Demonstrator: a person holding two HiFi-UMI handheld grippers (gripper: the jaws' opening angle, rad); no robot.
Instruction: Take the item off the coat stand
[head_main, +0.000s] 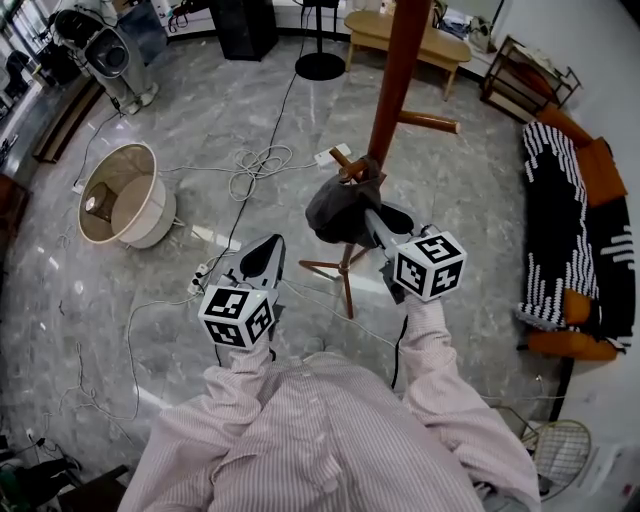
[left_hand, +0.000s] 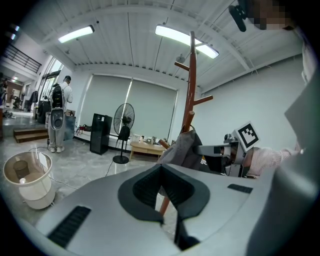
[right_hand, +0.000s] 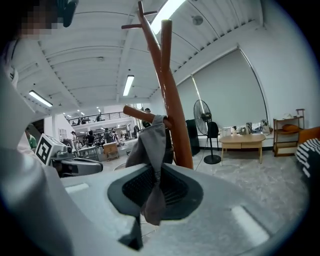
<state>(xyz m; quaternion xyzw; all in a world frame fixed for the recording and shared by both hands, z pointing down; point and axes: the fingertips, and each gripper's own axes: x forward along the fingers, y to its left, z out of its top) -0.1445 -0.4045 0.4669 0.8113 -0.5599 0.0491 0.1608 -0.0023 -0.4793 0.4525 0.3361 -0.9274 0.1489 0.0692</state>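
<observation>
A brown wooden coat stand (head_main: 398, 70) rises in front of me. A grey cloth item (head_main: 340, 210) hangs from one of its lower pegs. My right gripper (head_main: 370, 215) reaches to the item from the right. In the right gripper view its jaws (right_hand: 155, 172) are shut on a fold of the grey item (right_hand: 152, 145), which still drapes from the peg beside the stand's pole (right_hand: 175, 110). My left gripper (head_main: 262, 250) hangs lower and to the left, apart from the item. In the left gripper view its tips (left_hand: 161, 167) meet with nothing between them, and the item (left_hand: 182, 147) lies beyond.
A white bucket (head_main: 120, 195) lies on its side on the grey floor at left, with loose cables (head_main: 255, 160) near it. The stand's tripod feet (head_main: 340, 270) spread below the item. A fan base (head_main: 320, 65), a wooden table (head_main: 410, 40) and a striped sofa (head_main: 570, 220) sit beyond.
</observation>
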